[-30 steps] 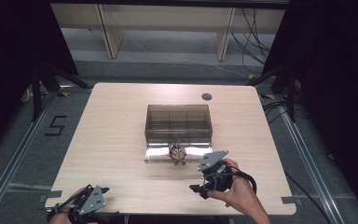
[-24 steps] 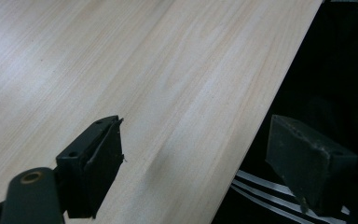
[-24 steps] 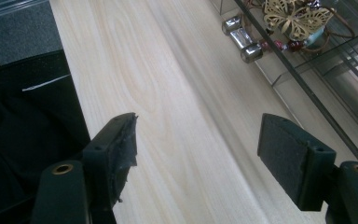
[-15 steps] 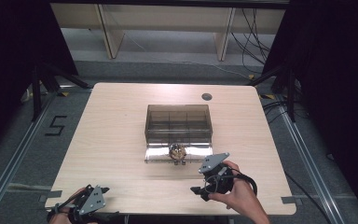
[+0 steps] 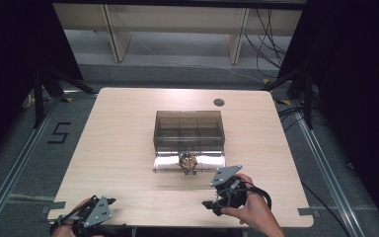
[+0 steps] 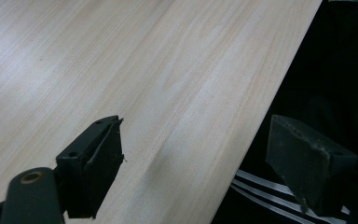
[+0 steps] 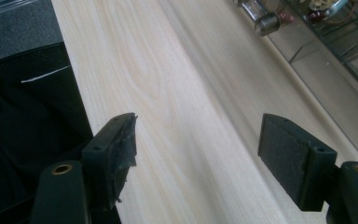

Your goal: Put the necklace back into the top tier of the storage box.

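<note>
High view: right gripper point(image 5: 211, 205) jaws wide apart, empty, over pale wooden table point(image 5: 128, 148); smoky clear plastic compartment box point(image 5: 189, 129) just ahead. Left gripper point(image 5: 109, 202) likewise gaping, empty, well apart.

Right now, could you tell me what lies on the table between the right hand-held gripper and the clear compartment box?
Nothing: in the high view, bare wood separates the right hand-held gripper from the clear compartment box, whose lowered front flap carries a small brownish object.

1 table point(image 5: 123, 148), 1 clear compartment box point(image 5: 189, 129), 1 small brown object point(image 5: 188, 160), 2 tools.
</note>
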`<action>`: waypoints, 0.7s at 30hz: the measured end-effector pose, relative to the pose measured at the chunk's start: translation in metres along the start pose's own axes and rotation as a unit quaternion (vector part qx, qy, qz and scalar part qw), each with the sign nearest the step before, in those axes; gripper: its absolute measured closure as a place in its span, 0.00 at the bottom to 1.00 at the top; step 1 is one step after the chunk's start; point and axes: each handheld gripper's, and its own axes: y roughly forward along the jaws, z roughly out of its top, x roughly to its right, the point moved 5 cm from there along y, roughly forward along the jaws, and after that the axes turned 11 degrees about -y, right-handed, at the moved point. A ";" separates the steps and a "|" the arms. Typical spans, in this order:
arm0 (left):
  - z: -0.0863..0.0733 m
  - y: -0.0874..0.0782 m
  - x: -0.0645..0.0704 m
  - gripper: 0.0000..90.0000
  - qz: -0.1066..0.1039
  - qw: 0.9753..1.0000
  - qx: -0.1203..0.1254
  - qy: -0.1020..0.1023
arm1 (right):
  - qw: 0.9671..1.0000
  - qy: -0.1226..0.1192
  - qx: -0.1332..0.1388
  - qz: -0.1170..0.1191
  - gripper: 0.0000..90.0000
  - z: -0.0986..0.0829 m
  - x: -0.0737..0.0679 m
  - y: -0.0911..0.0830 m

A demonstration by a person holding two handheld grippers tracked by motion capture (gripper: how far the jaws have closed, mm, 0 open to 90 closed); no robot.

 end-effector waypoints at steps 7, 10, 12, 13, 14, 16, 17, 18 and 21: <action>0.000 0.000 -0.001 0.20 0.001 1.000 0.000 0.002 | 1.000 0.005 -0.005 0.004 0.32 -0.006 -0.002 0.003; 0.000 -0.001 0.000 0.20 0.001 1.000 0.001 0.002 | 1.000 0.006 -0.002 0.007 0.32 -0.009 -0.003 0.004; 0.000 -0.001 -0.001 0.20 0.001 1.000 0.001 0.002 | 1.000 0.007 -0.003 0.005 0.32 -0.010 -0.003 0.004; 0.000 -0.001 -0.001 0.20 0.001 1.000 0.002 0.001 | 1.000 0.006 -0.003 0.003 0.32 -0.011 -0.003 0.004; 0.000 -0.001 -0.001 0.20 0.002 1.000 0.002 0.001 | 1.000 0.004 0.002 0.004 0.32 -0.012 -0.004 0.006; 0.000 -0.001 -0.001 0.20 0.002 1.000 0.001 0.001 | 1.000 0.007 -0.002 0.004 0.32 -0.013 -0.004 0.005; 0.000 -0.001 -0.001 0.20 0.002 1.000 0.001 0.001 | 1.000 0.008 -0.002 0.004 0.32 -0.013 -0.005 0.005; 0.000 -0.001 -0.001 0.20 0.001 1.000 0.001 0.002 | 1.000 0.009 0.001 0.000 0.32 -0.014 -0.005 0.006; 0.000 -0.001 -0.001 0.20 0.001 1.000 0.001 0.002 | 1.000 0.006 0.003 -0.001 0.30 -0.017 -0.007 0.008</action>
